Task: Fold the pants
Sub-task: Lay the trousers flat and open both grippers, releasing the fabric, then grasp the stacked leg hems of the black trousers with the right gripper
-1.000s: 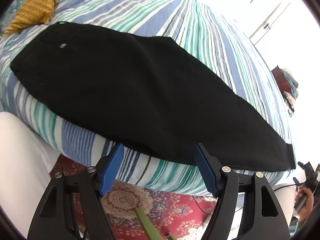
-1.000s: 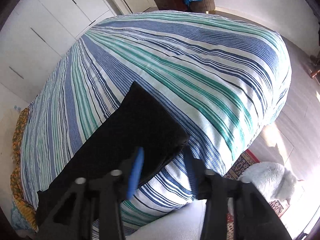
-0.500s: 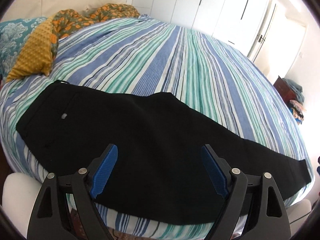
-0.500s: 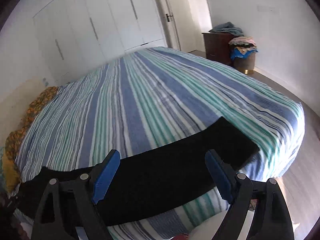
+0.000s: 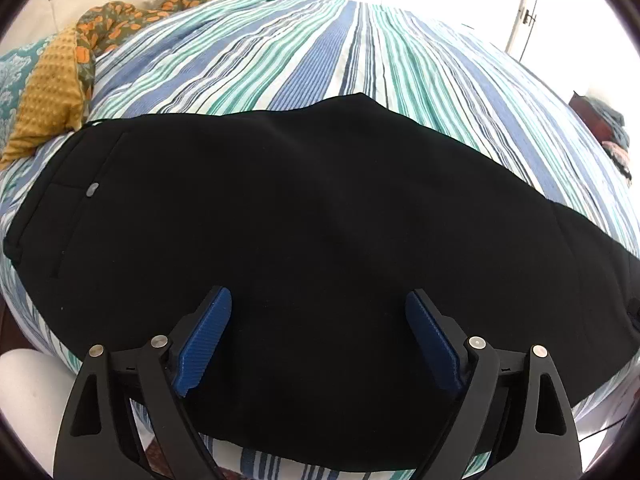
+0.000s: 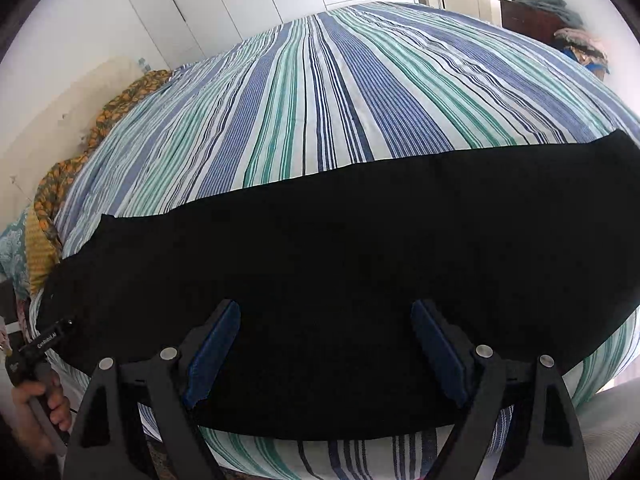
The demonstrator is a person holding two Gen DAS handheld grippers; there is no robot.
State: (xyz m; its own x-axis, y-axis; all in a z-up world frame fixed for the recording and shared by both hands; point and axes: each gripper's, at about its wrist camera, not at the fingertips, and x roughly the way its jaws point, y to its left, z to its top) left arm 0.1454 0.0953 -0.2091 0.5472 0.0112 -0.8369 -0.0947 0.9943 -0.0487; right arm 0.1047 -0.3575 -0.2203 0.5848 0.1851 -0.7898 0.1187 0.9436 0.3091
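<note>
No containers of note except a basket-like bin with clothes heaped on it, far right of the right wrist view, blurred.

Black pants lie flat along the near edge of the striped bed, folded lengthwise, legs stacked.

Left wrist view only: waistband end at left, with a small grey button and a pocket seam; mustard pillow and orange-print cloth just beyond the waistband.

Right wrist view only: the cuff end at right, white wardrobe doors, and at far left a hand holding the other tool's handle.

Left hand-held gripper: jaws wide and opening, over the fabric, pads not pressing it. Right hand-held gripper: wide, nothing clamped, above the leg section.
</note>
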